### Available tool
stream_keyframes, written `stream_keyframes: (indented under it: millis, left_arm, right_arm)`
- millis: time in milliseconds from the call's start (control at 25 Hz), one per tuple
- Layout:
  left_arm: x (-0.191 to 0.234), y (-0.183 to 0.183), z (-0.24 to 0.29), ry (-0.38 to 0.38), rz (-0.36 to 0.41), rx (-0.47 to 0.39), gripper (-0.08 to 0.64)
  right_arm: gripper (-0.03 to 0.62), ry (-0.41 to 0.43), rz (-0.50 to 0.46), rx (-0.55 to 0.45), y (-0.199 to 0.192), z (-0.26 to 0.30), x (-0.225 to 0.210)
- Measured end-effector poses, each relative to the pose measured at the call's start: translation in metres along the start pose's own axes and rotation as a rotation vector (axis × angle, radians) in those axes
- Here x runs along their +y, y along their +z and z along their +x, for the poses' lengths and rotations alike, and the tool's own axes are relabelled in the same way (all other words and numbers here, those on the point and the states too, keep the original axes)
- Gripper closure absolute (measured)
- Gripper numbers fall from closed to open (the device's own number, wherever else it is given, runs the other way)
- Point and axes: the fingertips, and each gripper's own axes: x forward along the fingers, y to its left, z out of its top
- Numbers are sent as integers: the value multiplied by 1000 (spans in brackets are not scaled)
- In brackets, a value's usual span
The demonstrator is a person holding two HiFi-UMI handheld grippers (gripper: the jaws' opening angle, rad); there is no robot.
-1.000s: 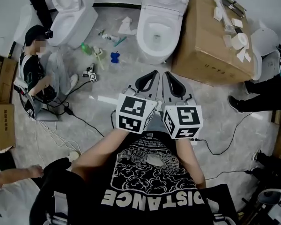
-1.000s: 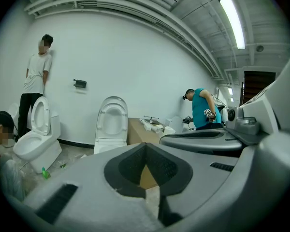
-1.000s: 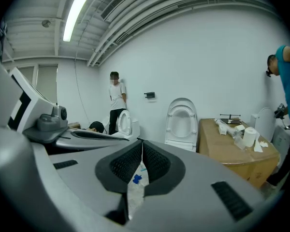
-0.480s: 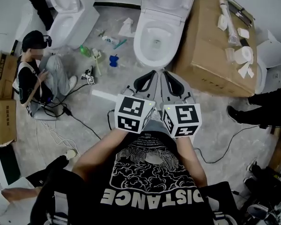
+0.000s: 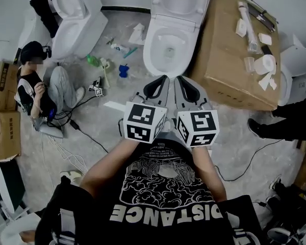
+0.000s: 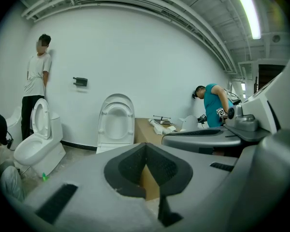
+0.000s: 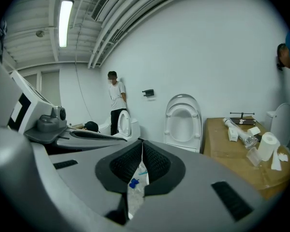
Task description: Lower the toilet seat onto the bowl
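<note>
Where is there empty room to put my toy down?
The cardboard box top is bare beside the open toilet; its far end is crowded with paper rolls. The floor in front of the box is mostly bare. Litter crowds the floor between that toilet and the other toilet.

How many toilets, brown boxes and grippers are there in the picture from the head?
Toilets: 2 (middle toilet, left toilet); a white shape at the right edge is unclear.
Brown boxes: 3 (big box, two small boxes at the left).
Grippers: 2 (left gripper, right gripper).
Total: 7.
</note>
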Motion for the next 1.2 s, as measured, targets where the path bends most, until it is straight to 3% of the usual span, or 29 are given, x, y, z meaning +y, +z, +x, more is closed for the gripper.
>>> stream_keyframes:
  millis: [360, 1200]
  left_arm:
    - [17, 11, 39, -63, 13, 16, 549]
    - [140, 71, 151, -273, 25, 66, 549]
  right_arm:
    - [574, -65, 17, 8, 8, 32, -24]
    - [574, -249, 32, 57, 69, 189, -58]
